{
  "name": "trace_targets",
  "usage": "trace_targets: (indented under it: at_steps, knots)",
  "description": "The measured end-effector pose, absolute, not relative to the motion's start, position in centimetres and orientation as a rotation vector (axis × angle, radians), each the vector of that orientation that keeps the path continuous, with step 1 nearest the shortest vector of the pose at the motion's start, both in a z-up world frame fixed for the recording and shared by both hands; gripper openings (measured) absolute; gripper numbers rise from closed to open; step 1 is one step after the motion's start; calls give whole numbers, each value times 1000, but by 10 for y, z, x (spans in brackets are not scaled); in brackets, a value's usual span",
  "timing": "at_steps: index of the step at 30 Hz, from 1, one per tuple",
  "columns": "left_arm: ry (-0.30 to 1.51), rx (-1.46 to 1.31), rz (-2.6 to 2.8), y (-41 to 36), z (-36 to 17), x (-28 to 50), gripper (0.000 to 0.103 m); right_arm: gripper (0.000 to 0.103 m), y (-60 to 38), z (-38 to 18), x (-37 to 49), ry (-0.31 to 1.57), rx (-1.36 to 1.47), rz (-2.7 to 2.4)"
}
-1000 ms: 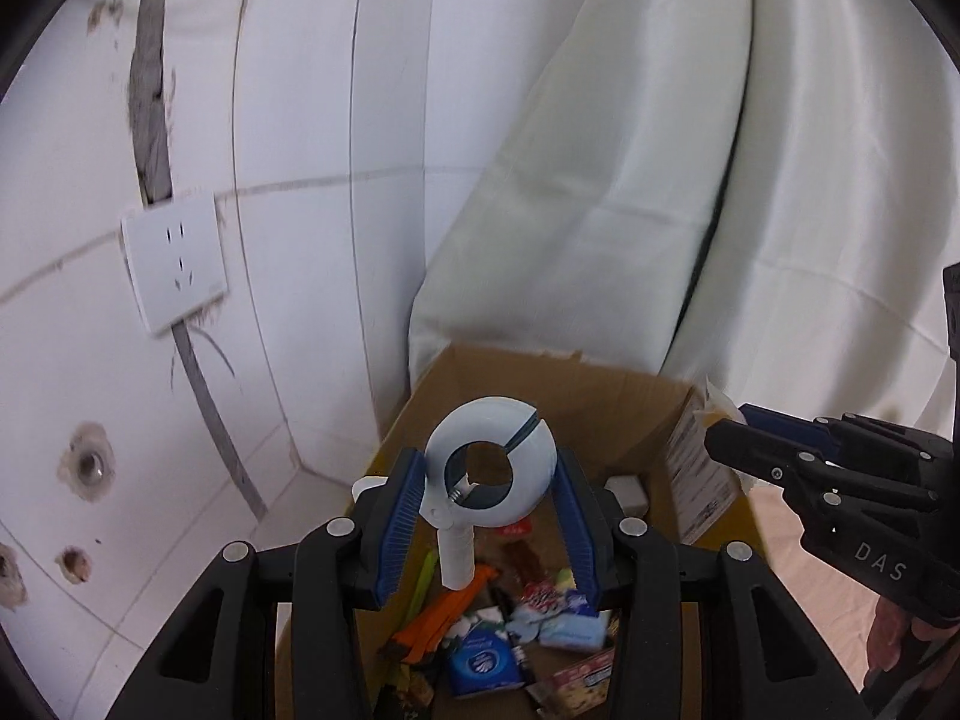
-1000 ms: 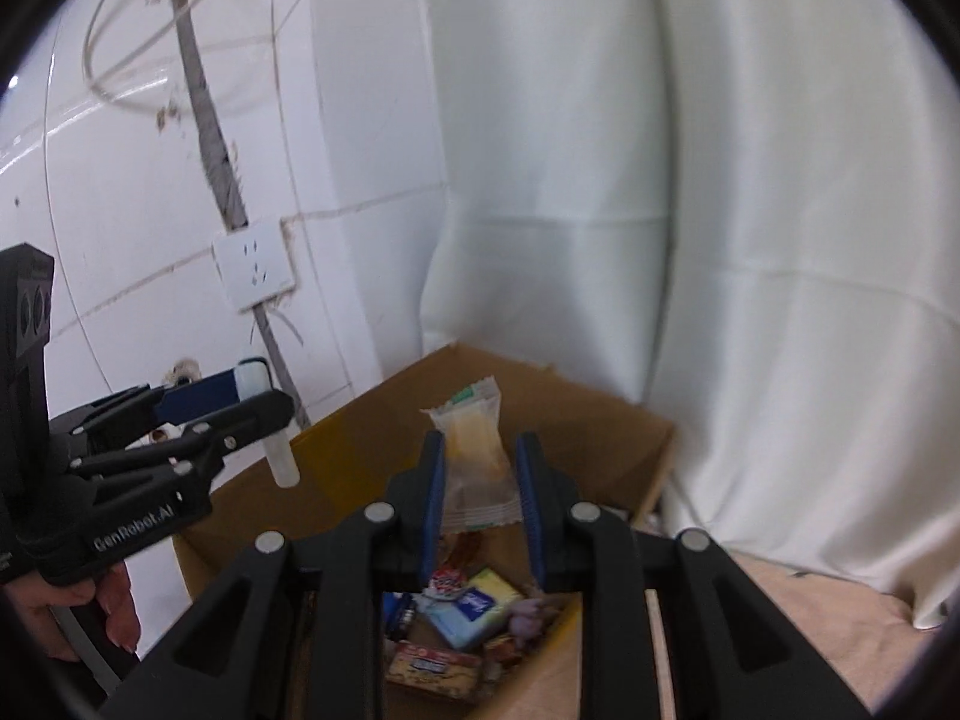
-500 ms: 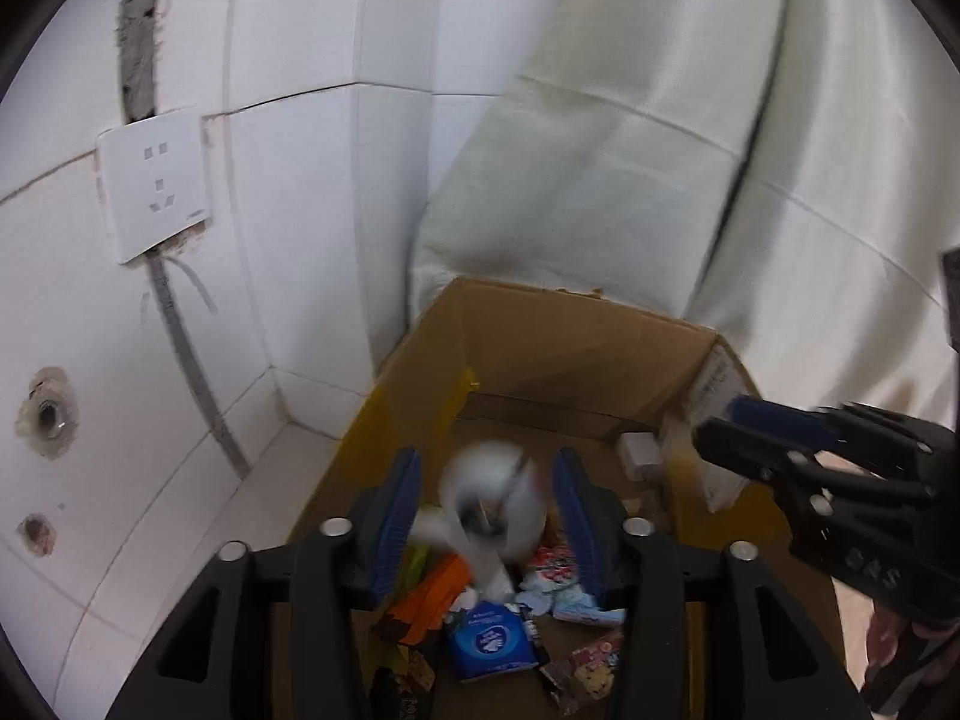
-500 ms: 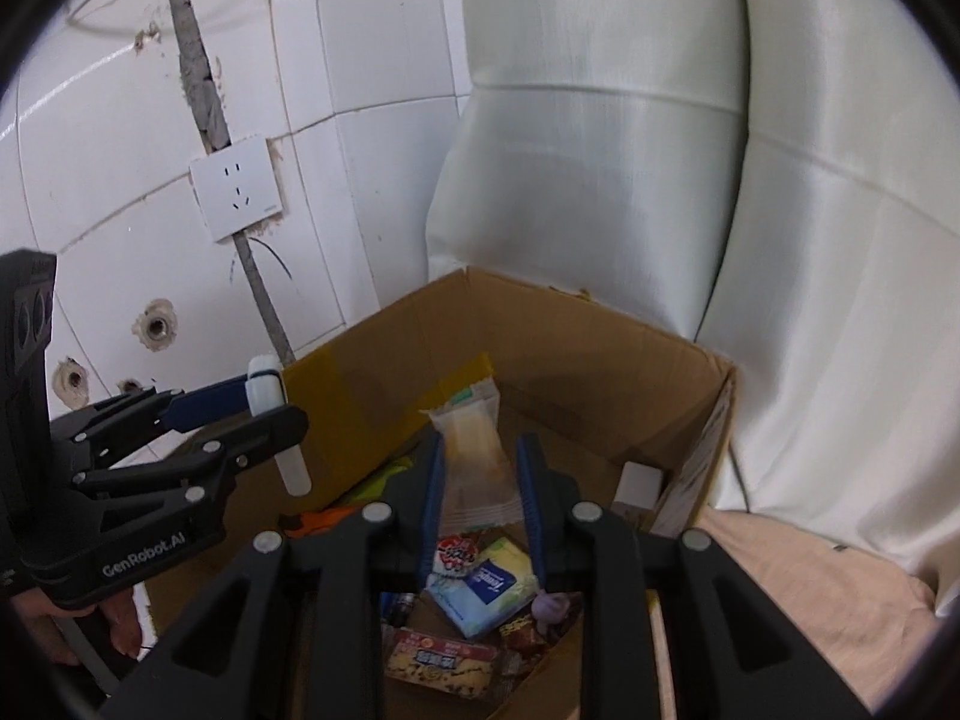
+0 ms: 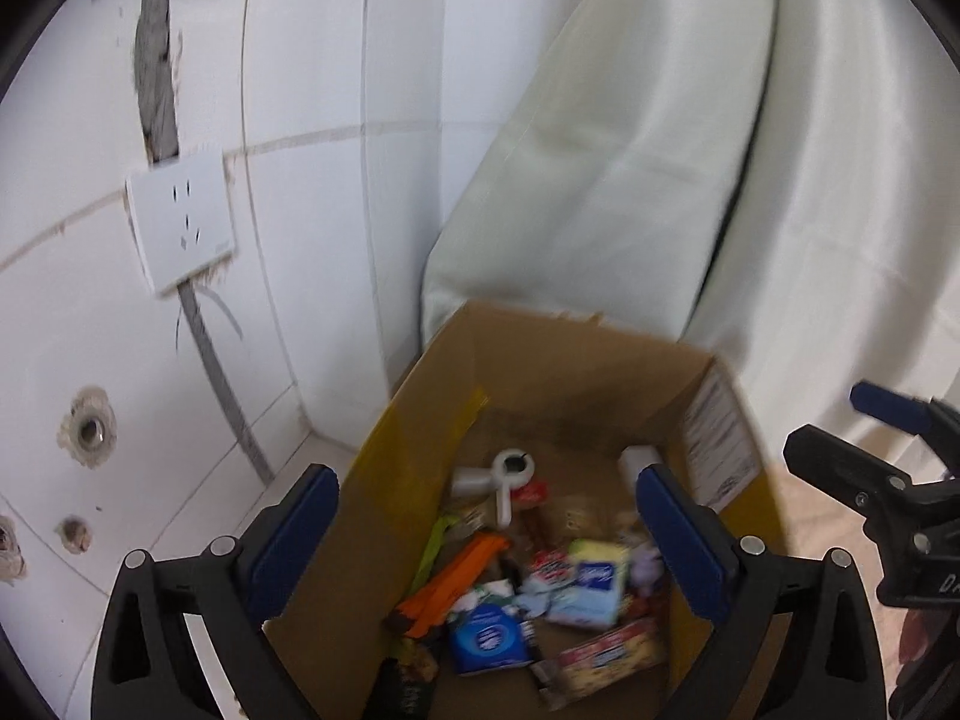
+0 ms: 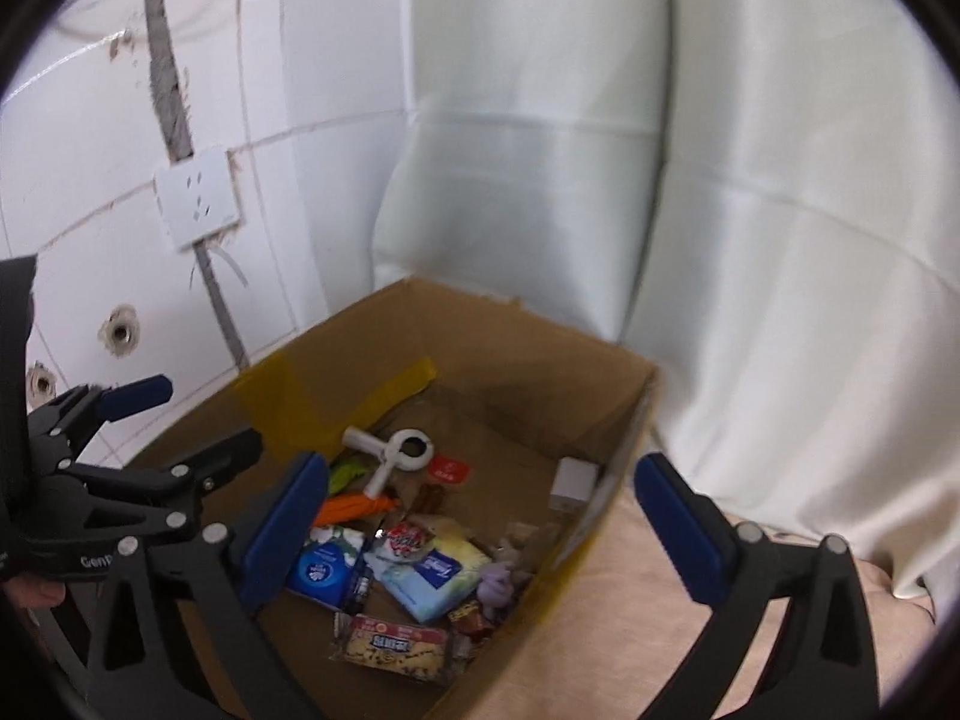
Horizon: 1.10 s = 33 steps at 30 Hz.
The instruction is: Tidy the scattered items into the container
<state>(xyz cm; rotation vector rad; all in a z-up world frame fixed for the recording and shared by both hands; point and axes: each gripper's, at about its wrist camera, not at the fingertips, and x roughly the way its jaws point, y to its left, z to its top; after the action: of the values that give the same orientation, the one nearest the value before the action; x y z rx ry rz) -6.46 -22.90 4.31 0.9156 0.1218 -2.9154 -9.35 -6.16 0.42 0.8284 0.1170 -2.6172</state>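
both jaws have just been opening; the left gripper (image 5: 489,546) and right gripper (image 6: 480,531) hang spread and empty above the cardboard box (image 6: 528,360). lowering either risks clipping its wall and tipping it.

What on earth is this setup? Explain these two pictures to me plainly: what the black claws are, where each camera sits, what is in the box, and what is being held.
There is no robot here. A person holds a hand-held two-finger gripper in each hand, and each carries a wide-angle camera that looks forward along its blue-padded fingers.

One picture comes from the left gripper, the other from the right gripper. Each also catches the other gripper at its edge.

Both hover over an open cardboard box in a tiled corner beside a white curtain. Inside lie a white ring-headed plastic tool, an orange item, a blue round-logo packet, a light blue tissue pack, a snack bar and other small packets.

Nothing is held. Both sets of jaws have just been opening and now stand wide, empty.
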Motion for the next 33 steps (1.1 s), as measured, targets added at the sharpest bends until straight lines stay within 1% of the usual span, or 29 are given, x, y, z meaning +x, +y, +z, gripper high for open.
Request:
trace_targets:
  at_steps: [3,6,13,15,20,25,29,33]
  knots:
    - [168,836,-2950,-216,66,-55,100,103,-41,24,-85,49,820,-2650]
    - [192,806,-3001,-193,86,-50,100,103,-17,44,-70,28,772,-2698]
    - [83,816,-3071,-116,100,-46,100,103,54,69,-36,45,761,-2870]
    - [94,837,-3089,-95,97,-46,100,103,77,70,-27,25,767,-2909]
    - [120,952,-3145,-47,79,-49,100,103,137,57,-6,-41,828,-2991]
    - [27,1019,-3135,-3,54,-49,100,103,187,33,8,-118,906,-3044]
    - [-31,1056,-3114,18,36,-49,100,103,206,11,13,-155,968,-3045]
    - [-6,1075,-3134,27,18,-45,100,103,210,-7,17,-150,1001,-3043]
